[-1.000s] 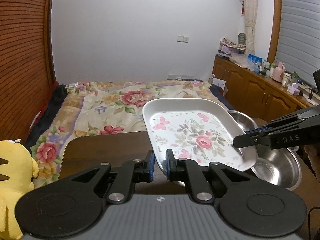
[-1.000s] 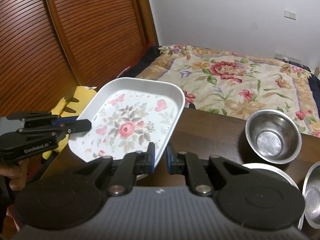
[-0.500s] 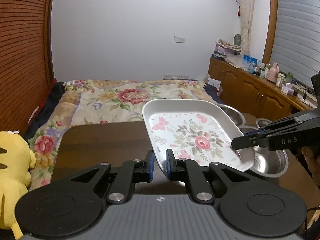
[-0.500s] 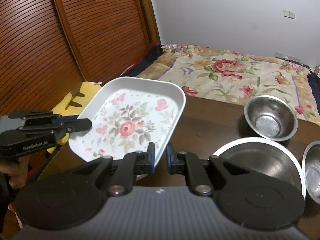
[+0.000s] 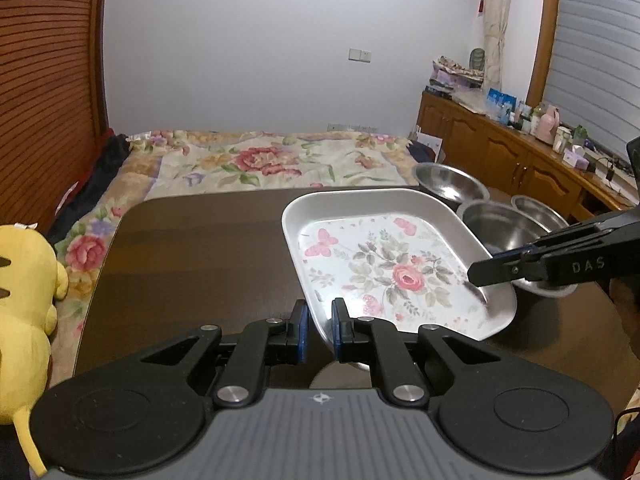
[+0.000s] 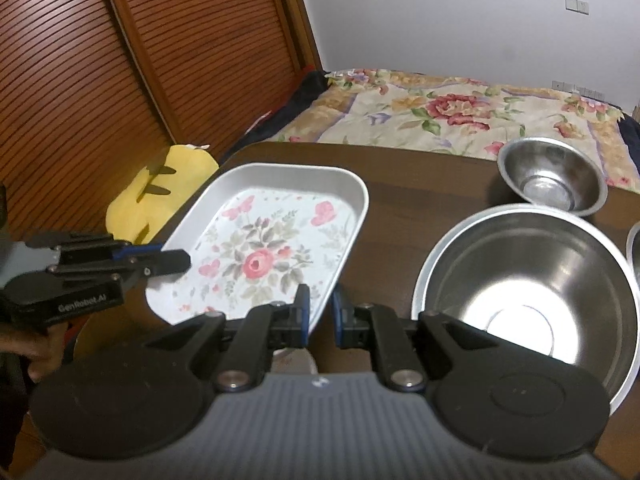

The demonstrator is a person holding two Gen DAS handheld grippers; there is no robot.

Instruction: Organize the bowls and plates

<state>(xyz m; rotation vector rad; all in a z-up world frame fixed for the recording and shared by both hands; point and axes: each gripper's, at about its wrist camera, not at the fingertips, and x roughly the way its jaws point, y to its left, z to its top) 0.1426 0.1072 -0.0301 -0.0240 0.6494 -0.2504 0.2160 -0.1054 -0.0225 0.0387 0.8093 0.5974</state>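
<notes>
gripping floral tray (image 5: pixel 400 264), underside hidden

Glossy floral-printed metal tray (image 5: pixel 384 268), shiny steel bowl (image 6: pixel 532 280), dark polished wooden table (image 5: pixel 200 248).

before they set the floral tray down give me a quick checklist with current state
1. Left gripper clamped on floral tray rim: ok.
2. Right gripper clamped on the opposite rim: ok.
3. Tray empty, nothing to slide off: ok.
4. Tray level: not ok, it tilts.
5. Bare table to the left for landing: ok.
6. Clear of large steel bowl: ok, apart.
7. What lies under the tray: cannot tell.
</notes>
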